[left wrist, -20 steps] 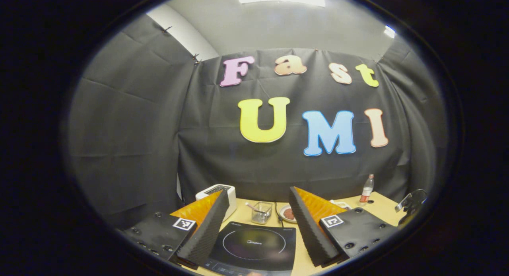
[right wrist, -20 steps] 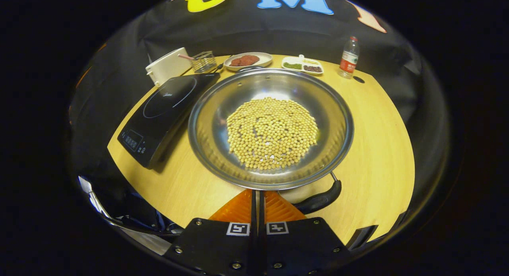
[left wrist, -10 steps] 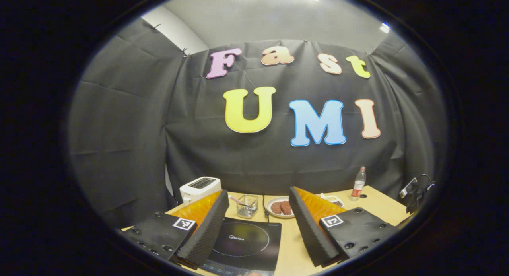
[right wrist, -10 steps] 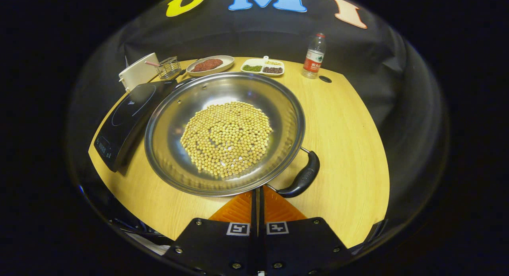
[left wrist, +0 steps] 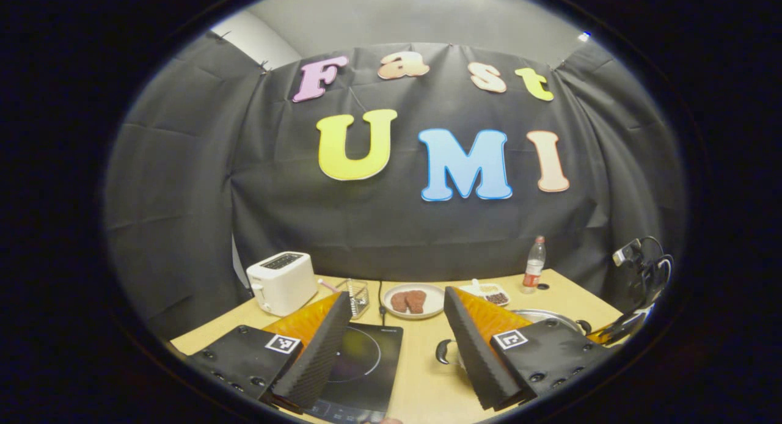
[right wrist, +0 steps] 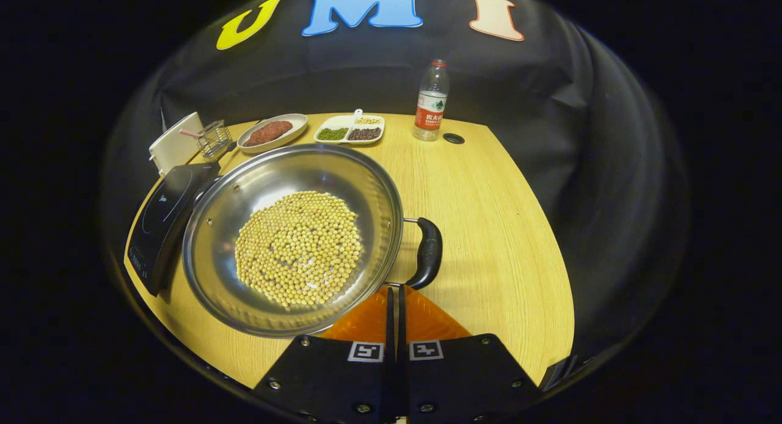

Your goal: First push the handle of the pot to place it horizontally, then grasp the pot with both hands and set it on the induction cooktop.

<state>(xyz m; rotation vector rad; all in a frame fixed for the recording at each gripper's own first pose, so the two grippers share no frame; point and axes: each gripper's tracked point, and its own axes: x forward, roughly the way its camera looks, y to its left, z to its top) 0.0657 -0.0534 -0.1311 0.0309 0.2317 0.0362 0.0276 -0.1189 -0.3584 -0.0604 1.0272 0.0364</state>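
The steel pot (right wrist: 293,241) holds yellow beans and stands on the wooden table (right wrist: 489,216) right beside the black induction cooktop (right wrist: 160,207). Its black handle (right wrist: 427,253) points to the right in the right gripper view. My right gripper (right wrist: 394,292) is shut with nothing in it; its tips are at the pot's rim by the lower end of that handle. In the left gripper view my left gripper (left wrist: 397,294) hangs open above the cooktop (left wrist: 360,363), holding nothing. The pot's rim (left wrist: 544,316) and its other black handle (left wrist: 443,350) show behind the right finger (left wrist: 473,344).
Along the back of the table stand a white toaster (left wrist: 281,280), a wire basket (left wrist: 359,292), a plate of meat (left wrist: 415,300), a divided dish (right wrist: 348,129) and a water bottle (right wrist: 431,103). Bare wood lies right of the pot.
The pot has turned: its handle swung from the near right round to the right side, with my shut right gripper following. The left gripper view dropped, bringing more table and the pot into sight.
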